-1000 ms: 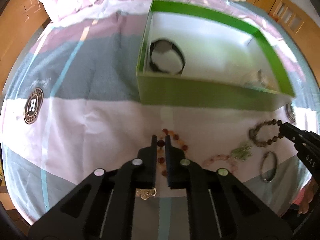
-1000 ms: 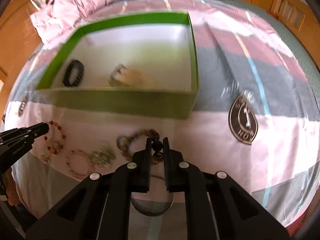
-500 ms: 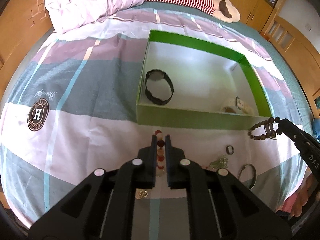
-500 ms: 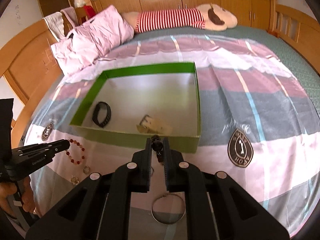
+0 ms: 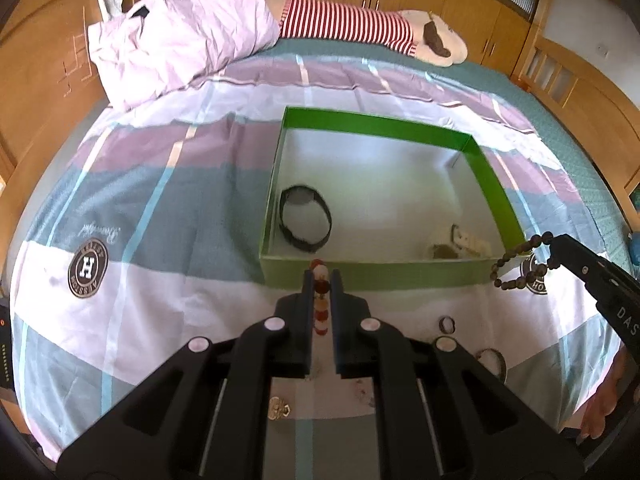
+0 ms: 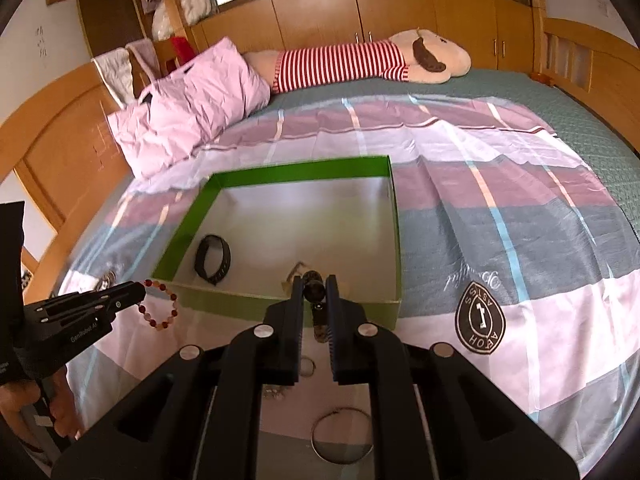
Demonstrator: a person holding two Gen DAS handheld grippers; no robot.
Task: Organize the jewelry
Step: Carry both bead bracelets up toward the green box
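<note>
We hold 2 bracelets up near the box (image 5: 372, 276): left gripper (image 5: 321, 276) clamps the red one (image 5: 321, 286), right gripper (image 6: 314, 284) the dark one (image 6: 313, 289).

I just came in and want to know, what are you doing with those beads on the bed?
A person is tidying jewelry into a green box on the bed. The left tool grips a red and white bead bracelet, and the right tool grips a dark bead bracelet. Both dangle in front of the box. A black band already lies inside; a metal bangle waits on the sheet.
</note>
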